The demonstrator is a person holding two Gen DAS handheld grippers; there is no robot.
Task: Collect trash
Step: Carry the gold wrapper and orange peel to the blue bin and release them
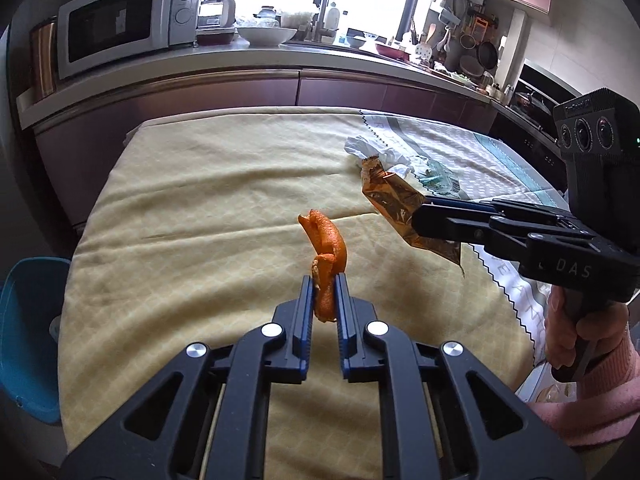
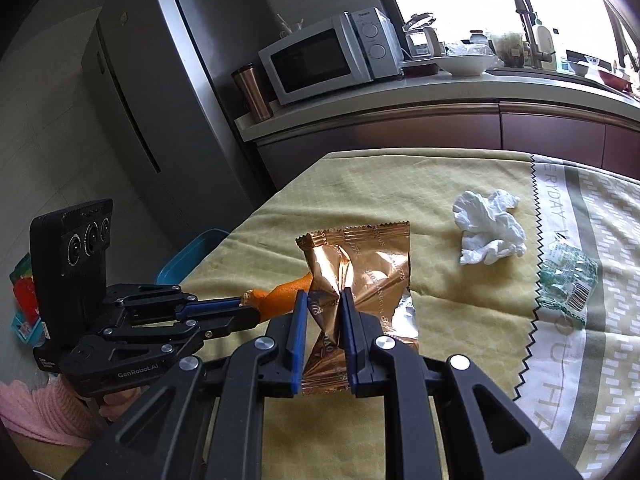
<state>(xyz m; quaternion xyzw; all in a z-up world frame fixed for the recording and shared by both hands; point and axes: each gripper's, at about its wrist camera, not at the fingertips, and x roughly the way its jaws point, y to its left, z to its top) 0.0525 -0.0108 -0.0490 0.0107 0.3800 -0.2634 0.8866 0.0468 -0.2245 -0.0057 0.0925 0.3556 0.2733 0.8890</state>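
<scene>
Currently I am holding two pieces of trash above a table draped in a yellow cloth [image 1: 200, 208]. My left gripper [image 1: 325, 280] is pinching a curled strip of orange peel [image 1: 326, 246], which is sticking up from between its blue pads. My right gripper [image 2: 323, 300] is clamping a crumpled copper-coloured foil wrapper [image 2: 360, 264], lifted clear of the cloth. Further right on the table, a crumpled white tissue [image 2: 488, 232] is lying near a crushed clear plastic wrapper [image 2: 568, 280], which is resting on a grey-and-white printed cloth [image 2: 592, 360]. Off the table's left edge, part of a blue bin [image 1: 28, 336] is showing. Beyond the table, a microwave [image 1: 116, 20] is sitting on the kitchen counter.
</scene>
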